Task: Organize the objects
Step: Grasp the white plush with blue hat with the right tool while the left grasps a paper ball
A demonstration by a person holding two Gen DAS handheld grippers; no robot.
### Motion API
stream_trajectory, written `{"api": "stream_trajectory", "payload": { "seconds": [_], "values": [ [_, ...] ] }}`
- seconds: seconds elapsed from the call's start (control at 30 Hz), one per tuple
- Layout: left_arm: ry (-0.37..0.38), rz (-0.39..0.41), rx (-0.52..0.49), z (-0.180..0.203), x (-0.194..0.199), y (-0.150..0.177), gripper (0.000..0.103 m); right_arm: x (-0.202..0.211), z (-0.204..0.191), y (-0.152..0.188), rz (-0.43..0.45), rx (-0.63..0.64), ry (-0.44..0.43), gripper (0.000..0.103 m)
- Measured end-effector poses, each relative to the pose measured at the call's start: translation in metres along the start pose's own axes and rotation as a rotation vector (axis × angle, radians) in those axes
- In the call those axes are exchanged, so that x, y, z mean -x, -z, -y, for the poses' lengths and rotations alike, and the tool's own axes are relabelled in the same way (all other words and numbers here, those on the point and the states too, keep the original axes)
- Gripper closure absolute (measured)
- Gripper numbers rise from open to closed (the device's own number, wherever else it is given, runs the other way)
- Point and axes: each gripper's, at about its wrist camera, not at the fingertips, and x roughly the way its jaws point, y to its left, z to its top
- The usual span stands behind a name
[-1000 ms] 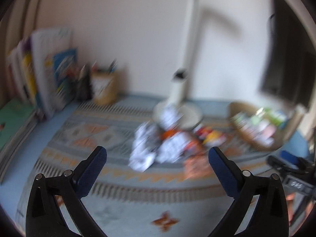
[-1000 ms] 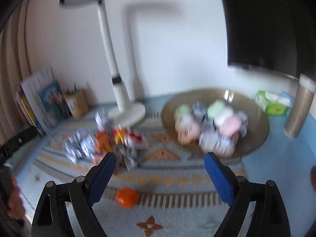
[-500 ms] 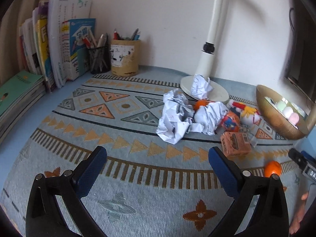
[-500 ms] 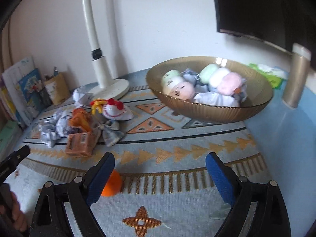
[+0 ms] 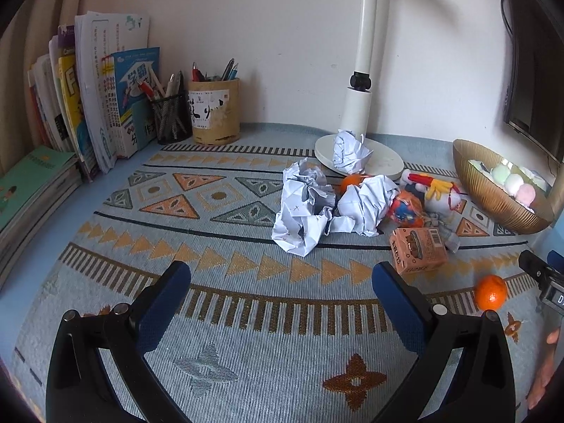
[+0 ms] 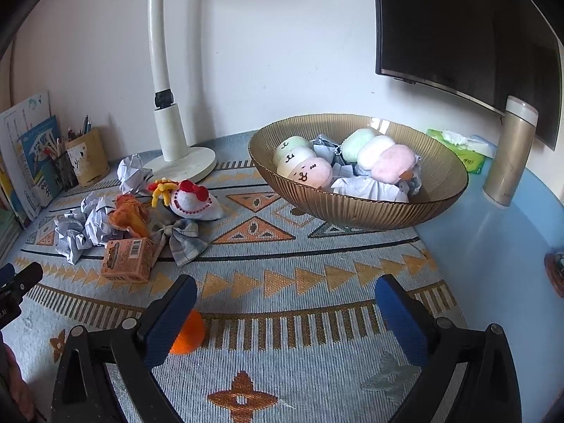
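bare mat ahead, paper clutter beyond

Left gripper fingers spread wide, nothing between; right gripper likewise, both low.

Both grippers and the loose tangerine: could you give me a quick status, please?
Left gripper open, empty. Right gripper open, empty. Tangerine loose on the mat, beside right gripper's left finger. Nothing blocking it.

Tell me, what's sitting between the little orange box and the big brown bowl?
In the right wrist view, a checked cloth bow lies beside the orange box; from there to the brown bowl only bare patterned mat shows.
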Motion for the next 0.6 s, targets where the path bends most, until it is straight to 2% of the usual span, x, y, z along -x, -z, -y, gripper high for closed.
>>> {"api": "stream_trajectory", "payload": {
  "seconds": [0.1,0.17,0.23,0.3,0.43,0.47,0.53,0.6],
  "values": [
    [0.023,-0.027,0.005,-0.003,-0.003,-0.001,0.0,0.0,0.0,0.0,0.001,0.008,-0.006,0.001],
    [0.117,-0.083,0.013,-0.008,-0.009,-0.007,0.0,0.001,-0.001,0.0,-0.003,0.022,-0.038,0.001],
    [0.192,-0.125,0.028,-0.014,-0.014,-0.014,0.001,0.001,-0.004,-0.006,-0.038,0.043,-0.118,0.002],
    [0.251,-0.155,0.016,-0.019,-0.019,-0.028,0.001,0.003,-0.009,-0.016,-0.061,0.074,-0.162,0.007],
    [0.292,-0.188,-0.102,-0.018,-0.039,-0.051,0.001,-0.002,-0.034,-0.061,-0.109,0.193,-0.212,0.018],
    [0.305,-0.221,-0.143,-0.015,-0.05,-0.054,0.001,-0.008,-0.042,-0.068,-0.128,0.223,-0.234,0.028],
    [0.291,-0.245,-0.196,-0.008,-0.066,-0.056,0.003,-0.027,-0.056,-0.082,-0.144,0.277,-0.282,0.029],
    [0.283,-0.257,-0.226,-0.002,-0.081,-0.056,0.011,-0.052,-0.071,-0.087,-0.184,0.324,-0.284,0.03]
  ]
}}
